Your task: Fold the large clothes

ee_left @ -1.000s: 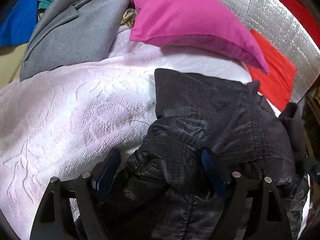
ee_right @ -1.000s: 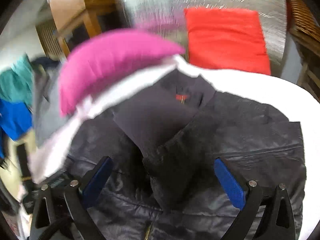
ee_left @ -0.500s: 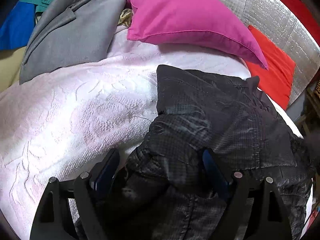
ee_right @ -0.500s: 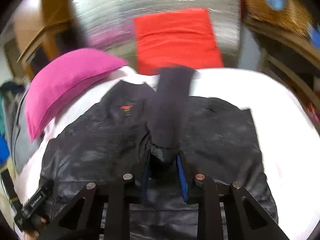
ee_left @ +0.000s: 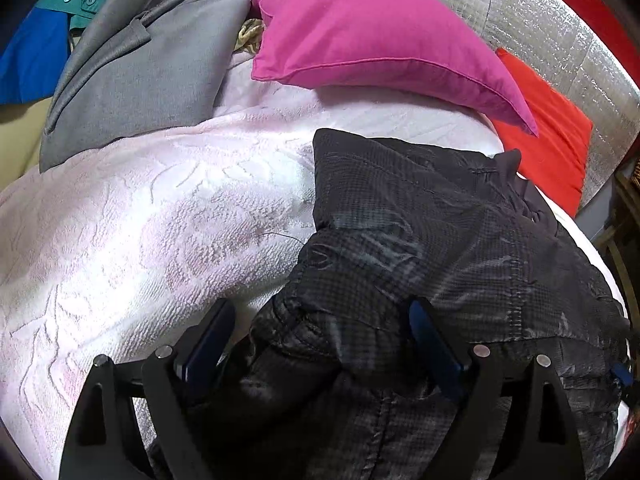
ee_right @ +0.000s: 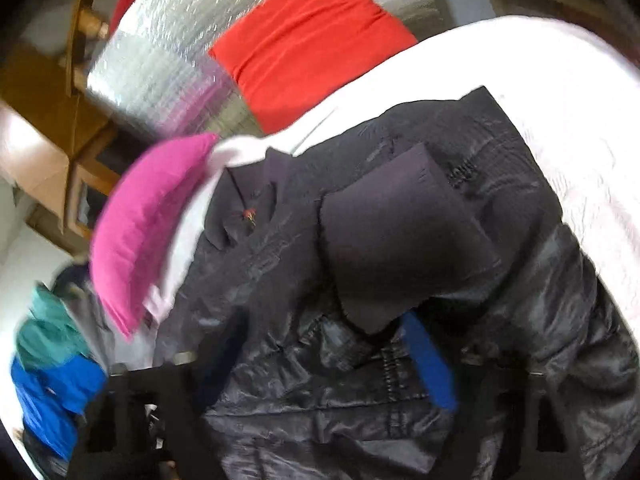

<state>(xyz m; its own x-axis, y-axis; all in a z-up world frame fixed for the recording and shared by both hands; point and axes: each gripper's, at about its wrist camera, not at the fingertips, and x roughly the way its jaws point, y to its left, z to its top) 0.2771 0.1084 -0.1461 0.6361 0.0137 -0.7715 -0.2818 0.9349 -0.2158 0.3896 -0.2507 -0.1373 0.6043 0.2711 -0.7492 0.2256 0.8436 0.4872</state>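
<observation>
Nothing here can be read from where I stand. The black jacket [ee_right: 400, 240] has a small red mark [ee_right: 249, 213] near its collar, but it is too blurred to make out.

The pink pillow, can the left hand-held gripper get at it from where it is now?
Probably yes. The left hand-held gripper stands wide with a fold of the black jacket between its fingers. Only bare white bedspread lies between there and the pink pillow.
</observation>
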